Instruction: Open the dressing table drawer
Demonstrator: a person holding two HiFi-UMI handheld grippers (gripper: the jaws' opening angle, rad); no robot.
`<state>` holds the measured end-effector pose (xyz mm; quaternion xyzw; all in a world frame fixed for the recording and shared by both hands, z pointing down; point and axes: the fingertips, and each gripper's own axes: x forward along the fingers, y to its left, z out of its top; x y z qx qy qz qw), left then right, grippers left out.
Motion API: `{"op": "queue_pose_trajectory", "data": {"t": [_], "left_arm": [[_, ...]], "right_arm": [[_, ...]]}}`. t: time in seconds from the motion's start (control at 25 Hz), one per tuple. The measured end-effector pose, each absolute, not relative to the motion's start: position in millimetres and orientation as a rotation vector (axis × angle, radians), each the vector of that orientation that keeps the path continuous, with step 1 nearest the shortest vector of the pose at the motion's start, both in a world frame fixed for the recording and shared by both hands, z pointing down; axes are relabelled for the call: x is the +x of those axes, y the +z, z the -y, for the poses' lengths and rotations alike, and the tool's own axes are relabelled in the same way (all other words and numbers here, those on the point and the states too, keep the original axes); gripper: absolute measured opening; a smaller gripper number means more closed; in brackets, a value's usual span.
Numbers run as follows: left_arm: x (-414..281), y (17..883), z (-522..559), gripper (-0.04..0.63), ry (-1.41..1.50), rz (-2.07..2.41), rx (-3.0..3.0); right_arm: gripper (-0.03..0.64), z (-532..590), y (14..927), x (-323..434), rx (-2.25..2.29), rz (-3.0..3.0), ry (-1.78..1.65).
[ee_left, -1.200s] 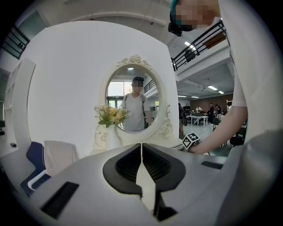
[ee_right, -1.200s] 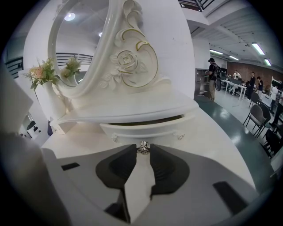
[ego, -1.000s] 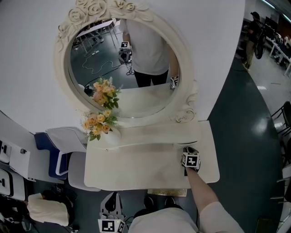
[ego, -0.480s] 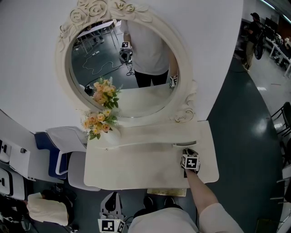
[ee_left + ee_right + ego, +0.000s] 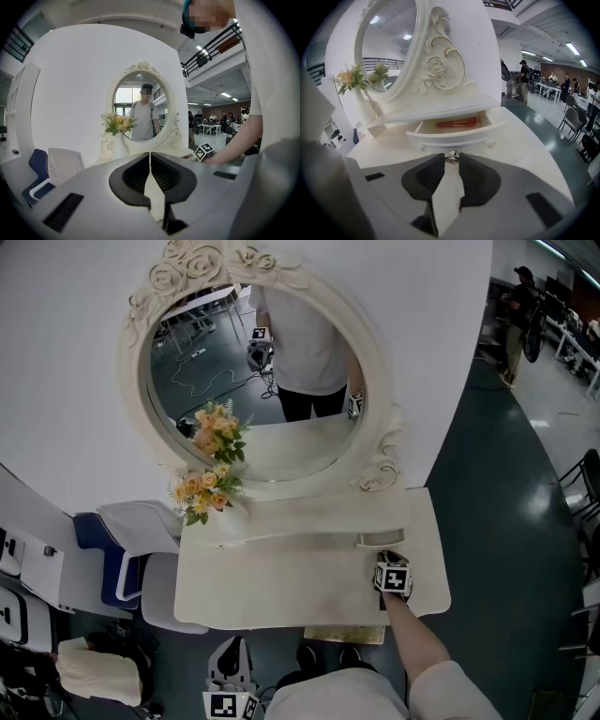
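The white dressing table [image 5: 281,587] has a small drawer [image 5: 380,539] under the mirror shelf at the right, and it stands partly pulled out. In the right gripper view the drawer [image 5: 454,137] shows a red object [image 5: 457,123] lying inside. My right gripper [image 5: 451,160] is shut on the drawer's small metal knob [image 5: 451,156]. In the head view this right gripper [image 5: 388,557] sits just in front of the drawer. My left gripper [image 5: 231,667] hangs below the table's front edge. Its jaws [image 5: 150,157] are shut with nothing between them.
An oval mirror [image 5: 258,381] with a rose frame stands at the back, reflecting the person. A vase of orange flowers [image 5: 208,495] sits at the shelf's left end. A white chair [image 5: 136,526] and a blue chair [image 5: 92,535] stand left of the table. People stand far right.
The drawer has slid out toward the table's front edge, and my right gripper has drawn back slightly with its knob. The left gripper has stayed where it was.
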<state>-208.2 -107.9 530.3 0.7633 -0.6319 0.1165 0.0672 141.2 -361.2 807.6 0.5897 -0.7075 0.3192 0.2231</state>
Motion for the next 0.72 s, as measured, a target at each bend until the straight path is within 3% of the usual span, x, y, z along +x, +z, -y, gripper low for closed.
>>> {"op": "queue_pose_trajectory", "data": {"t": [0.72], "left_arm": [[-203.0, 523.8, 79.7, 0.026, 0.334, 1.9, 2.342]], "right_arm": [[0.103, 316.6, 806.2, 143.9, 1.619, 1.953, 0.892]]}}
